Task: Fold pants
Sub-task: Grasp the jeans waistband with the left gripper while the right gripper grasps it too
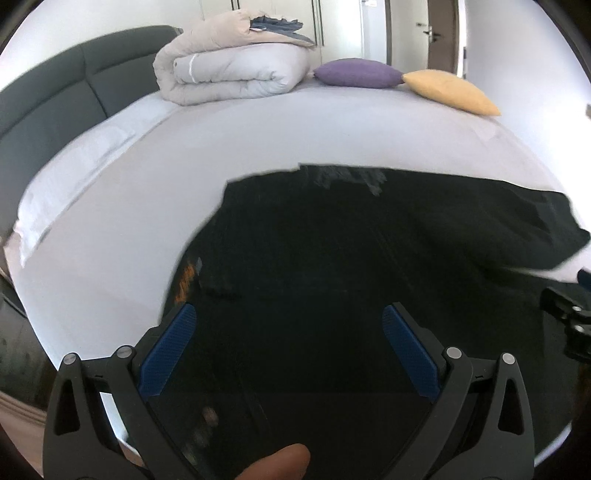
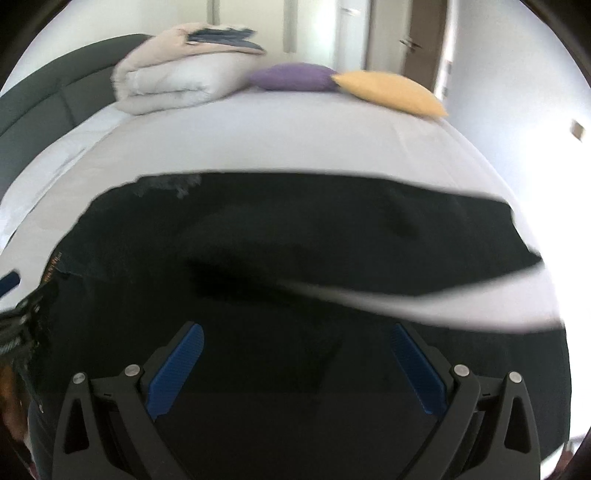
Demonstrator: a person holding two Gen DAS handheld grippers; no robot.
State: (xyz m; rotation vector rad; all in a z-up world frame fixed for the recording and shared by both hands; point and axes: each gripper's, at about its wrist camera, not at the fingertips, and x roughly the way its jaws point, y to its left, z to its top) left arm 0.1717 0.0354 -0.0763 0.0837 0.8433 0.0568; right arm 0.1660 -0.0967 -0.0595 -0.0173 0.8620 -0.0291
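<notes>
Black pants (image 1: pixel 332 251) lie spread on the white bed sheet (image 1: pixel 258 133), with the waist to the left and the legs running right. They also fill the lower right wrist view (image 2: pixel 295 236), where one leg lies apart from the other with a strip of sheet between. My left gripper (image 1: pixel 290 314) is open and empty above the waist part. My right gripper (image 2: pixel 297 332) is open and empty above the nearer leg. The right gripper's body shows at the right edge of the left wrist view (image 1: pixel 569 317).
A folded duvet (image 1: pixel 232 70) with a dark garment on top sits at the far end of the bed. A purple pillow (image 1: pixel 358 73) and a yellow pillow (image 1: pixel 450 92) lie beside it. A grey headboard (image 1: pixel 55 99) runs along the left. A door (image 1: pixel 439 33) stands behind.
</notes>
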